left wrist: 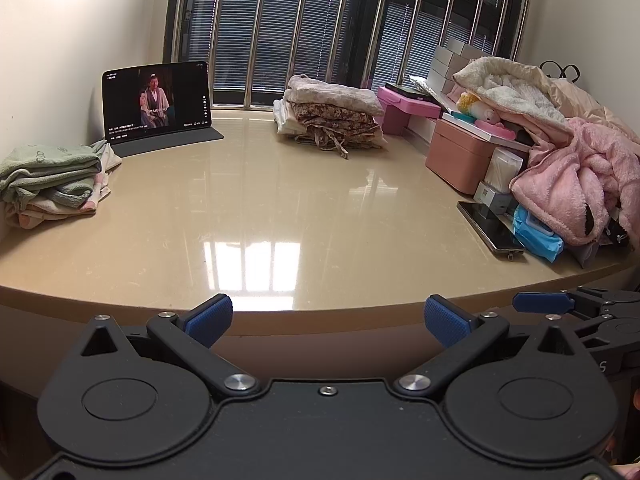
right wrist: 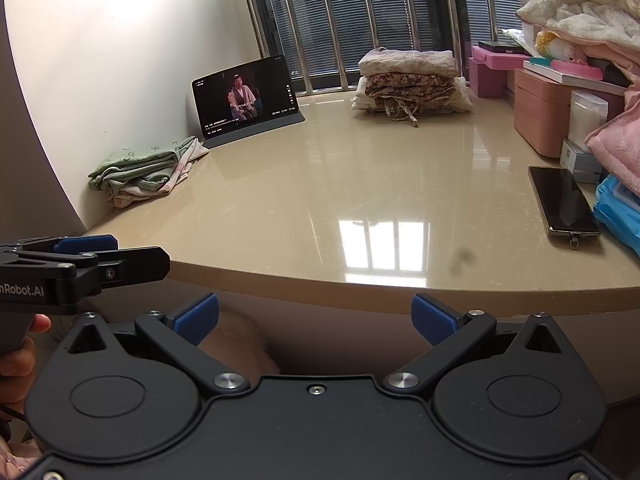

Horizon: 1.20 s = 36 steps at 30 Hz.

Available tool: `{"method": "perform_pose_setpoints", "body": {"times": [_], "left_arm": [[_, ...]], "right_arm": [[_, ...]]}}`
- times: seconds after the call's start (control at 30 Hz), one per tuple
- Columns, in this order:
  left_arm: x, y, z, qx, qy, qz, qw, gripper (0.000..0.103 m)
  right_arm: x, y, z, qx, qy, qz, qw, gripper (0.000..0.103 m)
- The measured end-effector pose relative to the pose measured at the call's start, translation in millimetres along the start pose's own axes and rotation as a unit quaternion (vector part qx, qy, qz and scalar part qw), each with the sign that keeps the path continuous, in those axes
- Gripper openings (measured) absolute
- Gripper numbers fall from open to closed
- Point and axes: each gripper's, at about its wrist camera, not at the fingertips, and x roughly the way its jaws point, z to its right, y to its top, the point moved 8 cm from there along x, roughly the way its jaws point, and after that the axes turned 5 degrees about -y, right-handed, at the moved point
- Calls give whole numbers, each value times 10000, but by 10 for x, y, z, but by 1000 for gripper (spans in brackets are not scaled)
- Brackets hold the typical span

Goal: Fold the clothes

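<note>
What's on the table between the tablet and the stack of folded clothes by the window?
Nothing: only bare shiny table lies between the tablet and the folded stack, shown in both wrist views.

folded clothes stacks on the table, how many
2: a green-topped stack at the left by the wall, and a floral stack at the back by the window. The loose pink pile at right may hide more.

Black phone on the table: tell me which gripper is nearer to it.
Right. The right gripper sits at the table edge, phone ahead to its right; the left gripper is further left, on the right gripper's other side.
</note>
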Motion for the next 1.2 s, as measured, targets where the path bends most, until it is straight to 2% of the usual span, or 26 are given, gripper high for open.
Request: {"method": "perform_pose_setpoints", "body": {"times": [1.2], "left_arm": [[130,-49,-111,-146,26,-74,9999,103]], "right_arm": [[114,2,-47,-53,87,-94,9999,103]]}}
